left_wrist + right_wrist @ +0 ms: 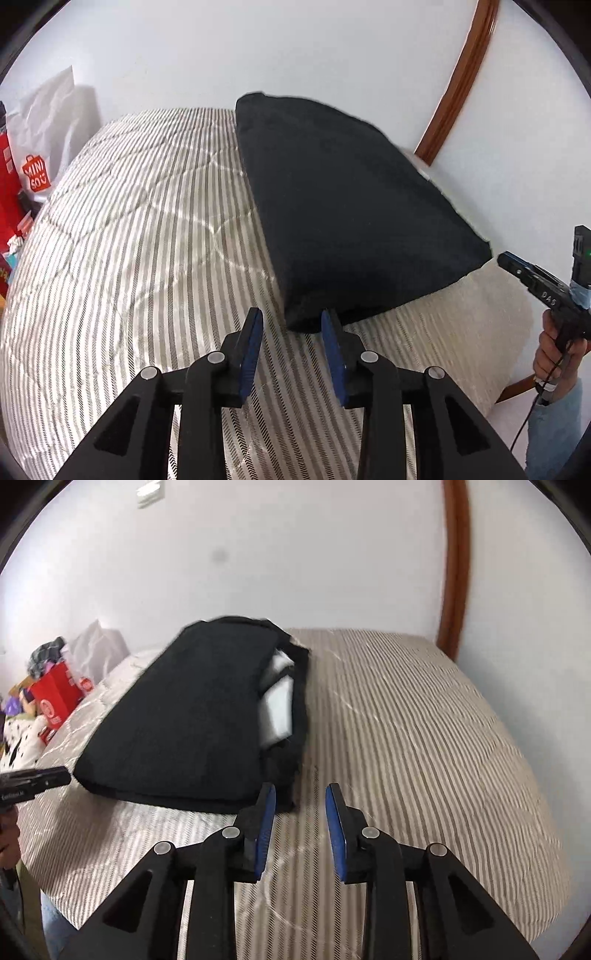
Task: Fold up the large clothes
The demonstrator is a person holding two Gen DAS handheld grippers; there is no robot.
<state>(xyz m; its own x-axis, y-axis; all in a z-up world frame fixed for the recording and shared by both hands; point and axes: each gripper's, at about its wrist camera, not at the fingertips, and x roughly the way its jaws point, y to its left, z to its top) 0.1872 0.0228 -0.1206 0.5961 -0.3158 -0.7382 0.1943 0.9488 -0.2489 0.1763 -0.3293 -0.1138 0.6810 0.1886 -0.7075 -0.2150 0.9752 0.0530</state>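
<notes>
Left wrist view, nearest first: our left tool point(291, 317) stood with its blue pads a narrow gap apart and nothing between them, the near corner of the folded black garment point(343, 206) just beyond its tips. The garment lay on the striped bedspread point(140, 236), towards the wall side of the bed. At the right edge a hand point(554, 350) carried the right tool, seen side-on there. Further off, a white Miniso bag point(40, 140) leaned against the wall.

In the right wrist view, our right tool point(301, 794) was likewise parted a little and empty, its tips over bare bedspread just beside the garment's near corner. Past it, the folded layers gaped on the right side and showed a white lining or label point(279, 701); we could not tell which. A red box point(59, 698) stood beyond the bed.

We judged the cloth soft, limp and fairly thick, light enough to lift yet prone to sag and spill open. The two near corners, pinched through all layers, seemed the best hold for another fold.
</notes>
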